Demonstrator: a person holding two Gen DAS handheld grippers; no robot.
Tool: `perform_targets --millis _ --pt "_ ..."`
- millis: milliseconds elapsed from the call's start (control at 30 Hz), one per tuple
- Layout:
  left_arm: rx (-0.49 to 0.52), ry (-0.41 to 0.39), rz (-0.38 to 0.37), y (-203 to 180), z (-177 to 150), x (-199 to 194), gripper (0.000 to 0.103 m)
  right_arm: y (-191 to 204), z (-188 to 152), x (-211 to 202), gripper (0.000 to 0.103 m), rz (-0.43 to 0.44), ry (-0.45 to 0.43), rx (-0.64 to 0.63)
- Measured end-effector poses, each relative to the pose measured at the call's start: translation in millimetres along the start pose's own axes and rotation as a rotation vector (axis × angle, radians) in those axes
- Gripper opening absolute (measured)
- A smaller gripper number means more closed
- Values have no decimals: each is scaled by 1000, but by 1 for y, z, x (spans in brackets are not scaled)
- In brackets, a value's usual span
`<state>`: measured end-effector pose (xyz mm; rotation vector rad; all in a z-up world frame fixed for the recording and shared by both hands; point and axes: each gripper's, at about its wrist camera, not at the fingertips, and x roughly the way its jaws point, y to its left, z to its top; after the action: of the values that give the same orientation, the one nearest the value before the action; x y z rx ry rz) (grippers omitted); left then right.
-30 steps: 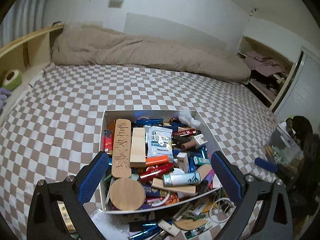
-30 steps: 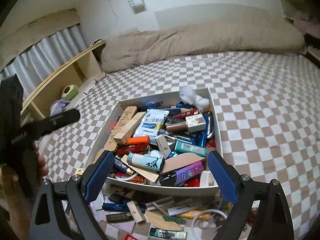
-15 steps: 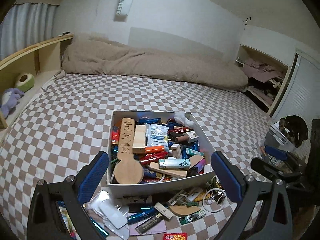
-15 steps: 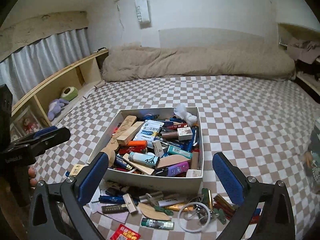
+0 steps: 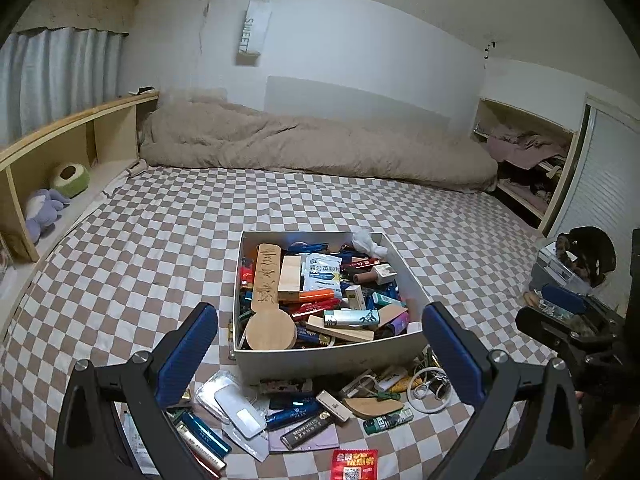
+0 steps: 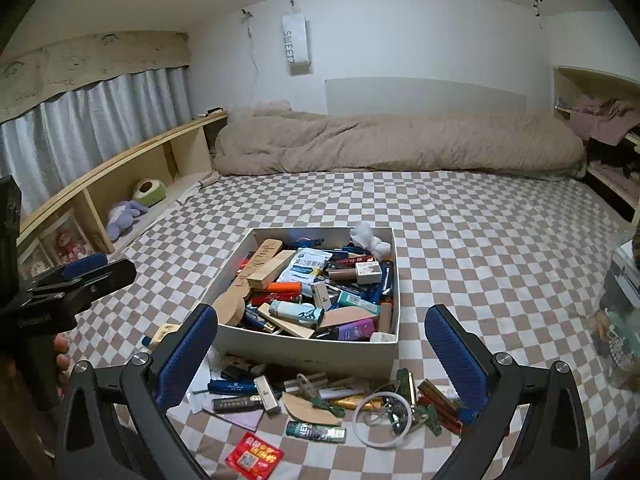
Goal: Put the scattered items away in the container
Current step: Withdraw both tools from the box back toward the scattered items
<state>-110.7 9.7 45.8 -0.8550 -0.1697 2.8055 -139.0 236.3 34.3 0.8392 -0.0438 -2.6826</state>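
A white box [image 5: 320,360] [image 6: 304,350] sits on the checkered bed, packed with pens, wooden pieces and small packets. Loose items lie on the sheet in front of it: a green tube [image 6: 316,431], a red packet [image 6: 254,456], a white ring [image 6: 380,420], a wooden leaf shape [image 5: 372,405] and dark pens [image 5: 294,416]. My left gripper [image 5: 320,350] hovers open above the box's near wall, nothing between its blue pads. My right gripper [image 6: 320,350] is also open and empty, held above the loose pile. Each gripper shows at the edge of the other's view.
A beige duvet [image 5: 312,148] lies along the far side of the bed. A wooden shelf [image 6: 132,172] with plush toys runs along the left. A clear bin [image 5: 560,268] with clutter stands to the right, beside open shelving [image 5: 524,160] with clothes.
Both grippers have pulled back and risen from the box, so more of the bed and the loose pile in front shows. The right gripper's jaws have widened slightly.
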Motion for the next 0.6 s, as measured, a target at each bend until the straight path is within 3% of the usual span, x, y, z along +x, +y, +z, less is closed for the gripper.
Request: perform_targets --millis 600 --pt "-2 -100 39 3 -22 -40 103 12 -21 -29 103 -6 -44 -18"
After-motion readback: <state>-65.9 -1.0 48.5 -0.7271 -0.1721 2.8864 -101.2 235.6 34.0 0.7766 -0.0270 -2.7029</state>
